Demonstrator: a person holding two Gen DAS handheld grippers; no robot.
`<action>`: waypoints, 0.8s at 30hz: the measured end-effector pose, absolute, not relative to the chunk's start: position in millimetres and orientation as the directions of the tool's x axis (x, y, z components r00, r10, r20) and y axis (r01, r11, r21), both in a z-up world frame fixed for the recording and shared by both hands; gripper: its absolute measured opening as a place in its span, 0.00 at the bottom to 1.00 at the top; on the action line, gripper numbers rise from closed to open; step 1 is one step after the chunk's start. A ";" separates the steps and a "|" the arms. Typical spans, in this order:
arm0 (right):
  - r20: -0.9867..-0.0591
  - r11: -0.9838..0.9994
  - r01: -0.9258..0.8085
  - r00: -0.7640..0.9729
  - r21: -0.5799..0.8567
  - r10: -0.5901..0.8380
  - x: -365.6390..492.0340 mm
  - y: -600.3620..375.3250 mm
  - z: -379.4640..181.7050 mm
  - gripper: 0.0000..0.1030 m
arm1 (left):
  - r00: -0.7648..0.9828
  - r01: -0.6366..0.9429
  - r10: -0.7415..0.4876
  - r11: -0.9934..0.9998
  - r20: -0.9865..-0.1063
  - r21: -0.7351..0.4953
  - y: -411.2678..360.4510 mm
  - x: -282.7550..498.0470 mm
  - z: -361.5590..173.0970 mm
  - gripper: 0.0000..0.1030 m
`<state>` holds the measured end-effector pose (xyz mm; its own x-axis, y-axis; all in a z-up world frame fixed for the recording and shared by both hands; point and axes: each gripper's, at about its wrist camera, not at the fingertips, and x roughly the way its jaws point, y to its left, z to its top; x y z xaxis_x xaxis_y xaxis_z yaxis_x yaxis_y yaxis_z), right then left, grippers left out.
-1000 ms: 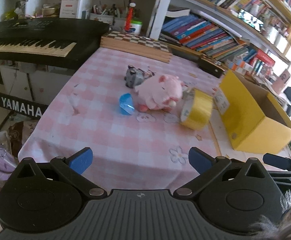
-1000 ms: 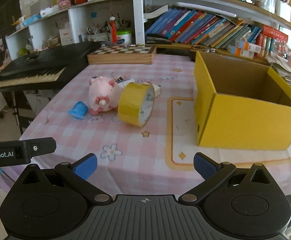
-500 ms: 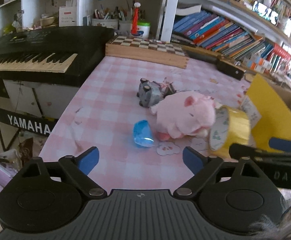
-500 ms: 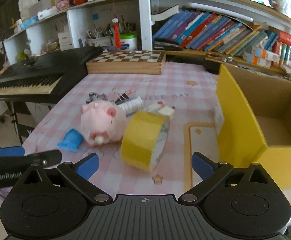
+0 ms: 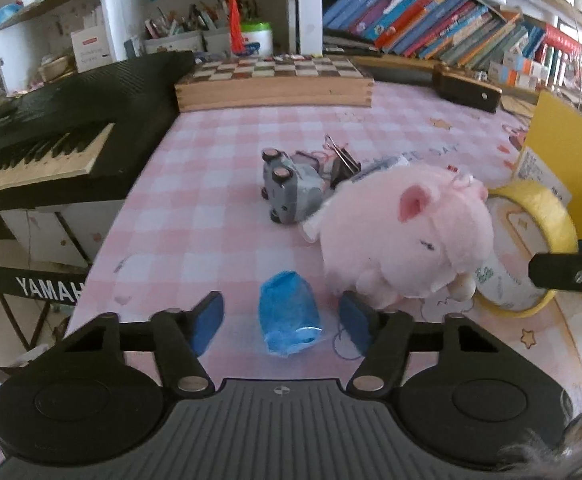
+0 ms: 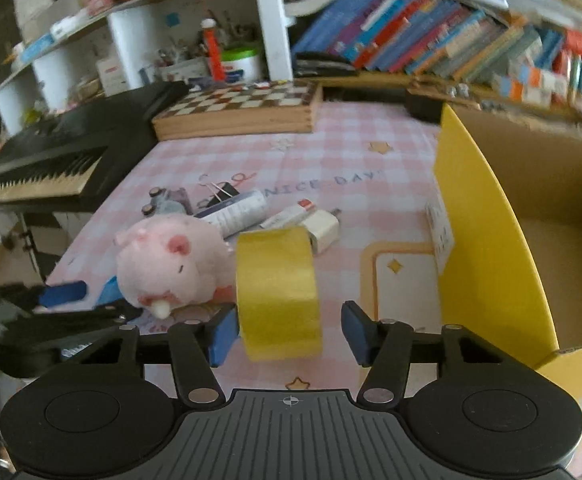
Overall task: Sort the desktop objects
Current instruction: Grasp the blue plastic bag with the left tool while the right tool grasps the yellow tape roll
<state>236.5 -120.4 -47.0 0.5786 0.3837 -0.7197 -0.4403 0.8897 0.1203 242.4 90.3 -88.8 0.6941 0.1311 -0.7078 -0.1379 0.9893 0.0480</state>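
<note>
The left claw (image 5: 283, 320) closes around a small blue object (image 5: 289, 318) on the pink-checked worktop (image 5: 219, 184), its pads not yet touching. The right claw (image 6: 289, 334) closes on an upright roll of yellow tape (image 6: 277, 292), gaps showing either side. A pink plush pig (image 6: 171, 266) lies between them; a yellow cardboard box (image 6: 487, 240) stands open at right.
</note>
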 end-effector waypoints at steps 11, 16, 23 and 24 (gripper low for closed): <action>-0.727 0.829 -0.559 0.576 -0.019 0.372 244.3 -98.8 -60.4 0.54 | 0.690 -0.123 0.043 0.991 -0.722 -0.059 94.4 236.5 -88.9 0.28; -0.728 0.779 -0.624 0.563 -0.063 0.392 241.4 -93.9 -55.0 0.40 | 0.701 -0.168 -0.002 0.972 -0.714 -0.167 107.0 228.0 -79.0 0.27; -0.719 0.772 -0.636 0.542 -0.012 0.435 242.9 -109.0 -30.3 0.40 | 0.753 -0.183 -0.022 0.953 -0.658 -0.240 110.0 204.7 -45.2 0.27; -0.716 0.770 -0.638 0.544 -0.014 0.437 242.3 -111.0 -26.6 0.40 | 0.759 -0.180 -0.027 0.952 -0.650 -0.249 109.1 201.1 -40.6 0.27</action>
<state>242.3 -111.0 -26.6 0.5442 0.4374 -0.7159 -0.6376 0.7703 -0.0140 201.1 109.1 -40.6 0.7593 -0.0268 -0.6502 -0.1796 0.9517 -0.2489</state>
